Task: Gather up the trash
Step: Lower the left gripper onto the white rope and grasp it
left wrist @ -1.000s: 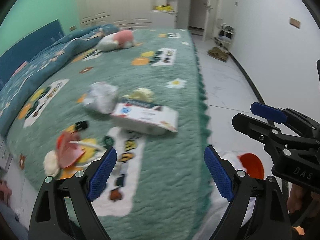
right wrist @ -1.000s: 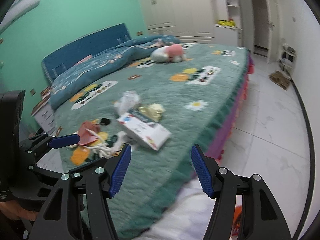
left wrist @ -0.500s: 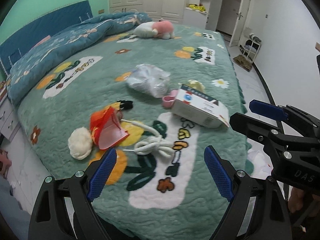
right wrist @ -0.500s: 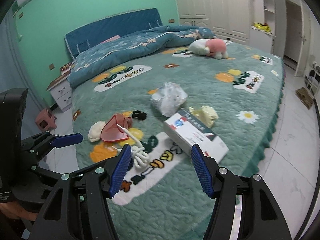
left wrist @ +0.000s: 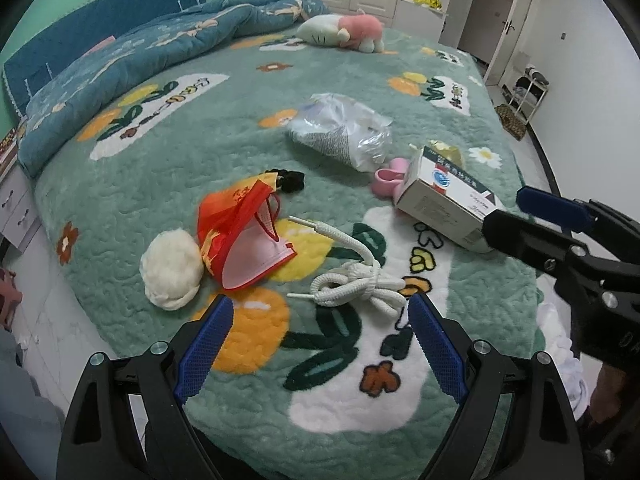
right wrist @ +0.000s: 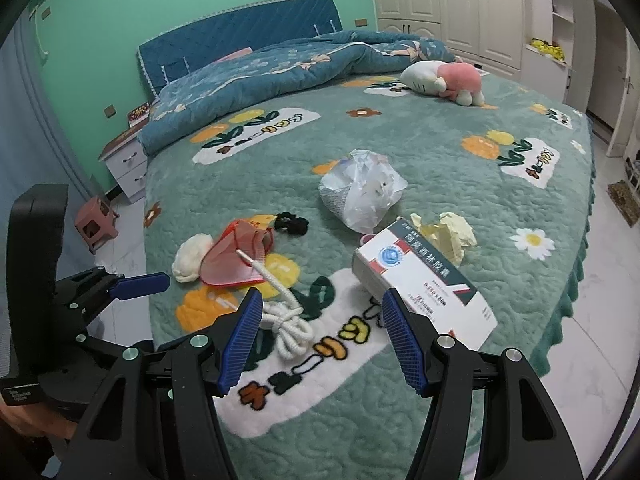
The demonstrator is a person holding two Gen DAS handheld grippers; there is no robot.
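Note:
Trash lies on the green bedspread: a white medicine box, a crumpled clear plastic bag, a red and pink mesh bag, a white cotton wad, a white cord, crumpled yellow paper, a black hair tie and a pink ring. My left gripper is open above the cord's near side. My right gripper is open, empty, near the box and cord.
A pink and white plush toy and a blue quilt lie at the far side. A nightstand and small red stool stand left of the bed. White floor runs along the right.
Both views have swung left and closer over the bed, so the trash now sits centred in front of the grippers. Both grippers stay open and empty.

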